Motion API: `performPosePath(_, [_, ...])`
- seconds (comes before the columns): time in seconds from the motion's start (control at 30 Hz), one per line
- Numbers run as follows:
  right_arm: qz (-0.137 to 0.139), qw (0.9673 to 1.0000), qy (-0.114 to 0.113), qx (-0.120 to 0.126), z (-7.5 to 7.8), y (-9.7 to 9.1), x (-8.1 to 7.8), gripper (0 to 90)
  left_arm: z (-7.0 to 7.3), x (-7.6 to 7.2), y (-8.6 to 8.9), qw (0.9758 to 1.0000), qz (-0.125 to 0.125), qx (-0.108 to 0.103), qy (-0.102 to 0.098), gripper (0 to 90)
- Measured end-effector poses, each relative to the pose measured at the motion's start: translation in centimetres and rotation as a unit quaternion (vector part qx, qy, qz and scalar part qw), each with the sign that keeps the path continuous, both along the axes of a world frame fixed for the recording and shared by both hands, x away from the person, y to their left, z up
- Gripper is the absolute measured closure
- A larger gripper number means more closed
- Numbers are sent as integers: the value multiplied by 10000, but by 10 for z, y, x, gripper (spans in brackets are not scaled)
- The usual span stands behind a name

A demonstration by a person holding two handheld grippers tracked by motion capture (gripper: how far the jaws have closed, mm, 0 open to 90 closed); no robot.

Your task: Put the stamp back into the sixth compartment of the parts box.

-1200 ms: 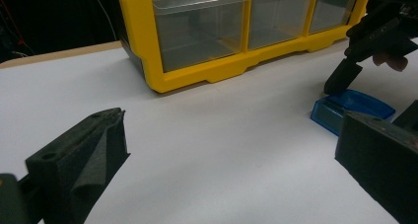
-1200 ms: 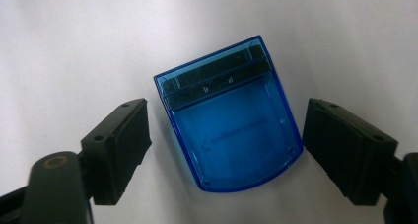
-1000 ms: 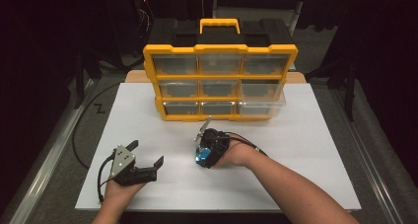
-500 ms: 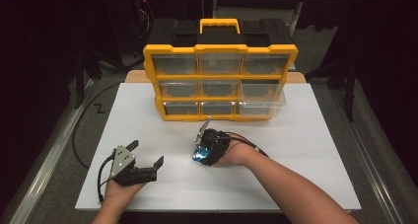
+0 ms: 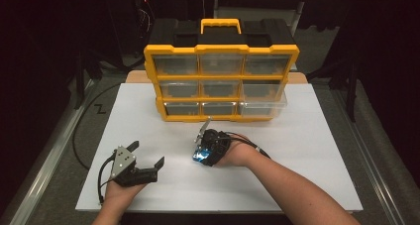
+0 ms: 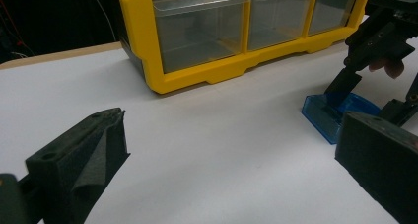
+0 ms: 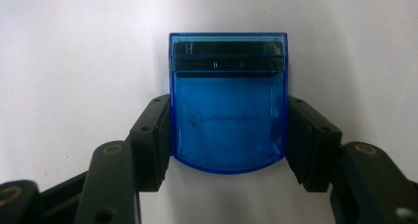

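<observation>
A small translucent blue plastic case [image 7: 228, 110] lies flat on the white board. My right gripper [image 7: 229, 103] points down at it, and its pads press on the case's two long sides. Its jaws have just been closing on the case. In the high view the right gripper [image 5: 203, 154] stands over the blue case [image 5: 199, 158] at the board's middle. My left gripper [image 5: 146, 154] rests at the front left, open, nothing between its jaws. The left gripper view looks past its own open jaws [image 6: 236, 120] to the blue case [image 6: 345, 105] at the right.
A yellow and black organizer [image 5: 220, 81] with clear drawers stands at the back of the white board [image 5: 307, 150]. Its bottom right drawer [image 5: 262, 107] sticks out a little. A black cable [image 5: 81, 131] curves along the left edge.
</observation>
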State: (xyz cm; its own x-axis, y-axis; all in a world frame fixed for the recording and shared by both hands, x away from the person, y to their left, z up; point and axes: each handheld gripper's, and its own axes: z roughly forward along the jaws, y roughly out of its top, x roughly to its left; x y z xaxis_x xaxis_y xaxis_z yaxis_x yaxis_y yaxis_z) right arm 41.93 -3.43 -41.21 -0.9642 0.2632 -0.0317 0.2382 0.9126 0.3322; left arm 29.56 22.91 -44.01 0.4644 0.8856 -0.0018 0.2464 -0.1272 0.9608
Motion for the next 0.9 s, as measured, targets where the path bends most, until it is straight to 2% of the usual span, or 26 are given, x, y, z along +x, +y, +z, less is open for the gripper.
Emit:
performPosePath(0.2, [18,10000,-5,10,1,0,-2,443,0,0,0,10000,1,-1,2,3])
performPosePath(0.3, [88,9999,-69,101,3,-1,-3,443,0,0,0,10000,-2,1,7,3])
performPosePath(0.67, [-35,9999,28,150,16,-12,-4,442,0,0,0,10000,-29,40,9,3])
performPosePath(0.73, [-139,9997,70,185,19,-15,-5,442,0,0,0,10000,-32,35,8,3])
performPosePath(0.9, [-130,9997,87,160,23,-23,-6,442,0,0,0,10000,-36,40,5,3])
